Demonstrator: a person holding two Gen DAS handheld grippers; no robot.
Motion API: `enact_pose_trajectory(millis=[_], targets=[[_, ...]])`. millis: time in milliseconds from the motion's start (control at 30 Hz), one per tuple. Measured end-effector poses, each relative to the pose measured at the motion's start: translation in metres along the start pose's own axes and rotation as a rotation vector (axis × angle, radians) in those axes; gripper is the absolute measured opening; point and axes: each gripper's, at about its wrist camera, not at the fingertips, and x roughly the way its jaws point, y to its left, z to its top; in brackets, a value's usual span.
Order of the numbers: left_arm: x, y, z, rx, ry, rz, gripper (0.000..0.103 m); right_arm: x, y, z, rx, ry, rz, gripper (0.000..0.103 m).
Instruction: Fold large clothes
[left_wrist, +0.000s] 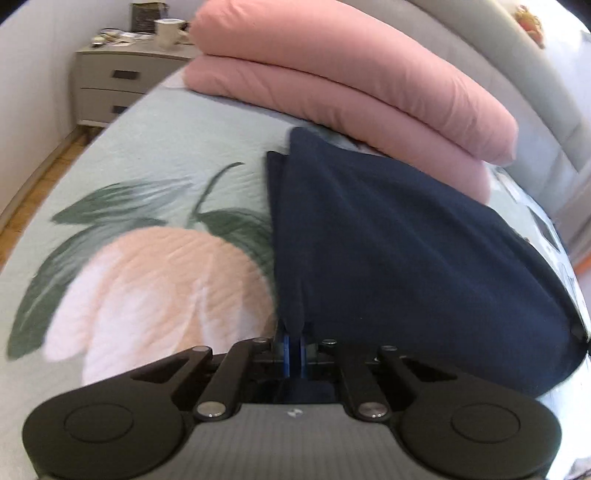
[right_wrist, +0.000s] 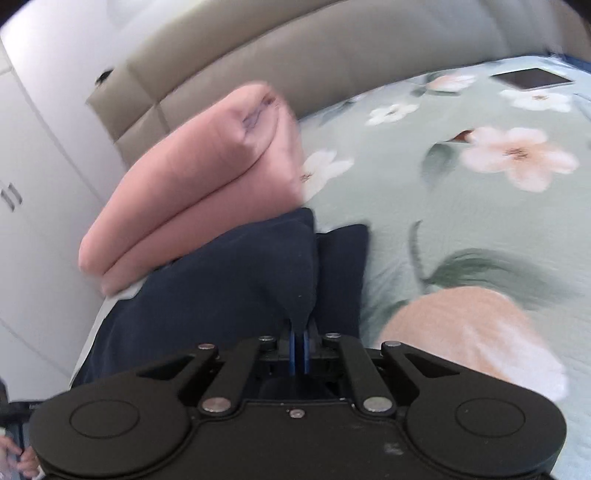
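Note:
A dark navy garment (left_wrist: 388, 236) lies on the floral bed cover, its far end against the pink pillows. My left gripper (left_wrist: 294, 338) is shut on the near left edge of the cloth, and the fabric rises in a pinched ridge from between the blue pads. In the right wrist view the same navy garment (right_wrist: 221, 295) spreads to the left and ahead. My right gripper (right_wrist: 299, 334) is shut on a pinched fold of it. A narrower layer of the cloth shows just right of that fold.
Two stacked pink pillows (left_wrist: 332, 74) lie at the head of the bed, before a padded headboard (right_wrist: 295, 55). A grey nightstand (left_wrist: 110, 81) holding a mug stands at the far left. A phone (right_wrist: 532, 78) rests on the floral bed cover (right_wrist: 480, 229). White wardrobe doors (right_wrist: 33, 221) stand left.

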Motion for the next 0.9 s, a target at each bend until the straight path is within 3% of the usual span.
enact_pose_trajectory(millis=[100, 167, 200, 233, 300, 333, 400, 567, 667, 700, 733, 767, 833, 867, 900], targets=[[0.008, 0.004, -0.006, -0.004, 0.048, 0.039, 0.006, 0.031, -0.016, -0.022, -0.013, 0.162, -0.124, 0.004], [0.006, 0.004, -0.007, -0.001, 0.059, 0.045, 0.007, 0.036, -0.026, -0.026, 0.048, 0.184, -0.111, 0.003], [0.002, 0.005, -0.009, 0.001, 0.063, 0.056, 0.009, 0.034, -0.027, -0.024, 0.074, 0.180, -0.103, 0.011], [0.000, 0.005, -0.009, 0.008, 0.068, 0.067, 0.011, 0.034, -0.026, -0.020, 0.079, 0.182, -0.098, 0.020], [-0.009, -0.001, -0.007, 0.045, 0.065, 0.091, 0.022, 0.030, -0.017, -0.006, 0.042, 0.165, -0.116, 0.077], [-0.010, -0.003, -0.005, 0.066, 0.059, 0.086, 0.026, 0.027, -0.012, 0.003, 0.013, 0.132, -0.107, 0.084], [-0.013, -0.010, -0.001, 0.096, 0.044, 0.071, 0.049, 0.024, -0.005, 0.022, -0.033, 0.080, -0.062, 0.087], [-0.015, -0.029, 0.006, 0.104, -0.011, 0.055, 0.063, 0.073, 0.034, 0.072, -0.144, 0.019, -0.027, 0.092], [-0.008, -0.037, 0.009, 0.081, -0.003, 0.023, 0.068, 0.128, 0.051, 0.090, -0.192, 0.044, -0.099, 0.092], [-0.006, -0.040, 0.010, 0.079, -0.004, 0.011, 0.067, 0.152, 0.050, 0.093, -0.208, 0.059, -0.115, 0.081], [-0.005, -0.041, 0.010, 0.082, -0.007, -0.005, 0.066, 0.164, 0.051, 0.092, -0.217, 0.055, -0.146, 0.054], [-0.002, -0.043, 0.010, 0.090, -0.004, -0.015, 0.066, 0.168, 0.049, 0.089, -0.202, 0.040, -0.174, 0.014], [0.010, -0.049, 0.009, 0.144, 0.036, -0.007, 0.065, 0.157, 0.053, 0.083, -0.192, -0.050, -0.188, 0.012], [0.018, -0.051, 0.008, 0.172, 0.061, 0.026, 0.059, 0.154, 0.056, 0.081, -0.235, -0.091, -0.227, 0.011], [0.027, -0.051, 0.005, 0.190, 0.086, 0.074, 0.051, 0.160, 0.054, 0.080, -0.265, -0.078, -0.276, 0.012]])
